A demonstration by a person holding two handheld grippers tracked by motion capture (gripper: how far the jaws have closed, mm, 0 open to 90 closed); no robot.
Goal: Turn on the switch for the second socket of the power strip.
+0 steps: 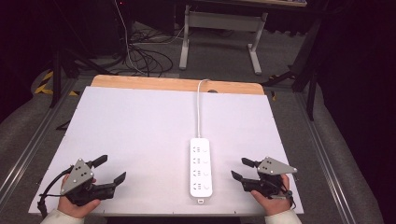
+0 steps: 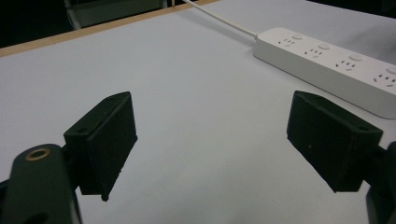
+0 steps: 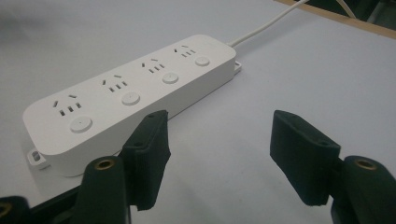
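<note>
We had the power strip (image 1: 201, 168) lying flat on the white table (image 1: 140, 126), right of centre near the front edge, its cord (image 1: 200, 109) running to the far side. Left gripper (image 1: 111, 171) sat at the near left, jaws wide, nothing between them, well apart from the strip. Right gripper (image 1: 243, 169) sat at near right, just beside the strip, jaws apart and empty. In the right gripper view the strip's four sockets and round buttons (image 3: 130, 98) were bare. We judged this the approach step: nothing touched yet. Next move would need the right gripper brought over to the strip, aligned before contact.
</note>
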